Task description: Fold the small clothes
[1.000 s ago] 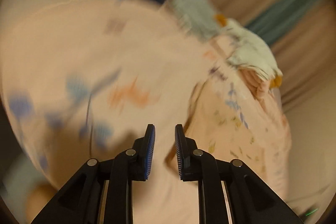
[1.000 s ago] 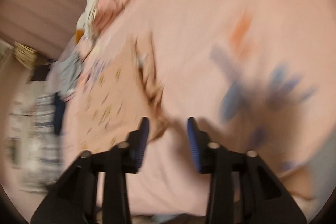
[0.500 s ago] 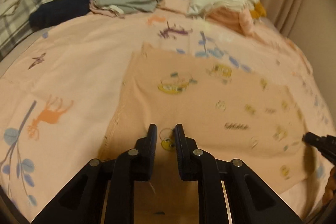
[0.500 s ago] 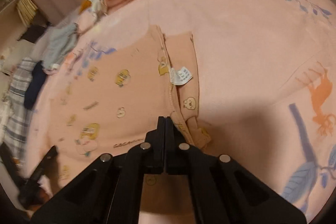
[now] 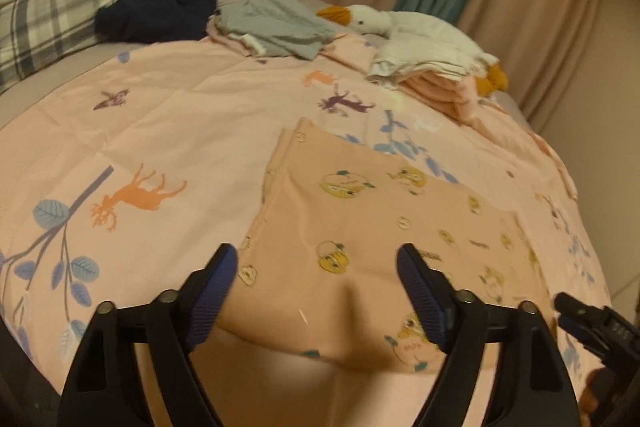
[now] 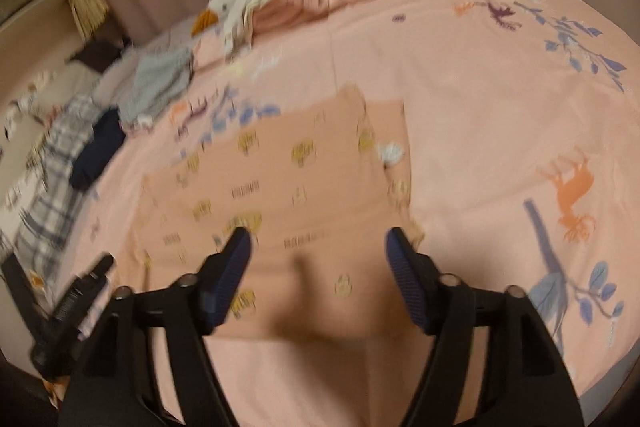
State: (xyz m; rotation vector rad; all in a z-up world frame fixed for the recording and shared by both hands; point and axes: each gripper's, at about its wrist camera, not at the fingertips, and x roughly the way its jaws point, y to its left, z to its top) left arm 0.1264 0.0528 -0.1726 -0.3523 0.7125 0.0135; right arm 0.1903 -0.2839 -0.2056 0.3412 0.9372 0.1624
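- The bed (image 5: 192, 115) is covered by a pink printed sheet, giving a broad flat surface for folding.
- The peach garment (image 5: 380, 227) is laid flat near the bed's near edge, probably spread for its next fold.
- Other clothes (image 5: 272, 23) are piled at the far side, out of the way.
- The left tongs (image 5: 316, 267) and right tongs (image 6: 318, 247) are seen opening wide over the garment's near edge; nothing is gripped.

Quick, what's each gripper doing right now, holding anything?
Left gripper: jaws opening wide, nothing held; the peach printed garment lies flat below.
Right gripper: jaws opening wide, nothing held, above the same garment.
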